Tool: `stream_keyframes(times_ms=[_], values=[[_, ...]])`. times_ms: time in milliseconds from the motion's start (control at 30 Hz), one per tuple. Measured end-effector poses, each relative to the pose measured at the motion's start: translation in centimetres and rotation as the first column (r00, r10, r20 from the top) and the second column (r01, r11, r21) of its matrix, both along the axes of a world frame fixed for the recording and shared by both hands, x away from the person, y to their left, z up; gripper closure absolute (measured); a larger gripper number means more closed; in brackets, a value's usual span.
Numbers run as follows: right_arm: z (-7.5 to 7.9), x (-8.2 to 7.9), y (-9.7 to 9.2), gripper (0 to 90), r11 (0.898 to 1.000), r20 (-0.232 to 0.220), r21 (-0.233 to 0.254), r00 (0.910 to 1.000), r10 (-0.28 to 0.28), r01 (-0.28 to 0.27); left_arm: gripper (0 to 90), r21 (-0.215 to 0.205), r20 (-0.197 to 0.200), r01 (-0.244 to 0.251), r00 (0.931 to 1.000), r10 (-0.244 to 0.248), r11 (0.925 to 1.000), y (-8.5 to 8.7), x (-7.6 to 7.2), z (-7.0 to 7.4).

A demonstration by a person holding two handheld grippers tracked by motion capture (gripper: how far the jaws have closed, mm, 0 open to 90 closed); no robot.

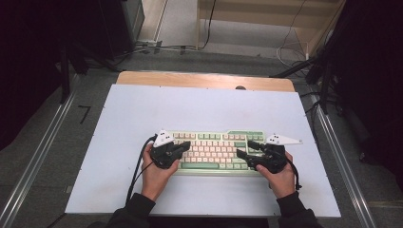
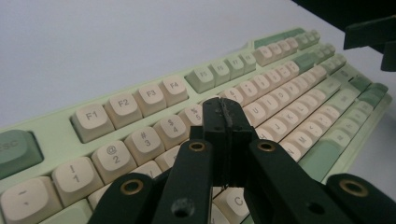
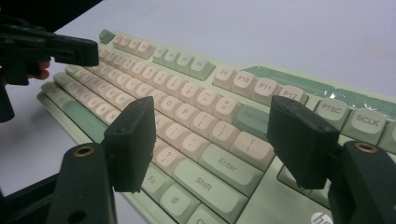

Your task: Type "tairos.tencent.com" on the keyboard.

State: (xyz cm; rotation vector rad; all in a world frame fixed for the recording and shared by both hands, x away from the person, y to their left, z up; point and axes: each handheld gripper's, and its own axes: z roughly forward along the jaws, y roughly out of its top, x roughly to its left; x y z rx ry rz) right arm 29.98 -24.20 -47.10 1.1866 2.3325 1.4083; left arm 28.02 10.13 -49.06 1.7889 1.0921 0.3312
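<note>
A pale green keyboard with cream and green keys lies on the white mat, near the front edge. My left gripper rests over its left end, jaws pressed together with nothing between them. In the left gripper view the shut left gripper hovers just above the number row of the keyboard. My right gripper is over the keyboard's right end with its jaws apart. In the right gripper view the open right gripper frames the keys around Enter on the keyboard, holding nothing.
The white mat covers a wooden table. Metal rails run along both sides on the grey floor, and cables lie beyond the far edge. The other hand's gripper shows at the upper left of the right gripper view.
</note>
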Motion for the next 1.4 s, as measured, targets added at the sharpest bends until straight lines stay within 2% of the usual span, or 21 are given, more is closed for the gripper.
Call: stream_keyframes(times_ms=[267, 400, 567, 867, 1100, 1267, 1400], values=[[-0.1, -0.1, 0.5, 32.0, 1.000, -0.002, -0.008, 0.9999, 0.016, -0.016, 90.0, 0.014, -0.038, 0.003, 0.9993, -0.002, 0.9999, -0.9, 0.9, -0.4], [-0.1, 0.0, 0.4, 32.3, 1.000, 0.001, -0.006, 0.9999, 0.011, -0.011, 90.0, 0.035, -0.054, 0.015, 0.9985, -0.013, 0.9993, -1.4, 1.2, -0.5], [-0.1, 0.0, 0.5, 32.6, 1.000, 0.000, -0.013, 0.9999, 0.012, -0.012, 90.0, 0.049, -0.060, 0.020, 0.9981, -0.017, 0.9986, -2.0, 1.3, -0.5], [-0.1, 0.0, 0.4, 33.1, 1.000, 0.003, -0.015, 0.9999, 0.010, -0.010, 90.0, 0.041, -0.078, 0.020, 0.9968, -0.017, 0.9990, -2.2, 1.7, -0.6], [-0.1, -0.1, 0.5, 33.3, 1.000, 0.003, -0.019, 0.9999, 0.013, -0.013, 90.0, 0.047, -0.111, 0.036, 0.9933, -0.031, 0.9982, -2.4, 1.9, -0.6], [-0.1, -0.1, 0.5, 33.4, 1.000, 0.007, -0.019, 0.9999, 0.011, -0.011, 76.6, -0.013, -0.104, 0.029, 0.9941, -0.030, 0.9995, -2.0, 1.7, 0.1], [-0.1, -0.1, 0.5, 33.4, 1.000, 0.004, -0.020, 0.9999, 0.010, -0.010, 56.7, -0.079, -0.077, 0.004, 0.9970, -0.010, 0.9968, -1.1, 1.5, 0.9]])
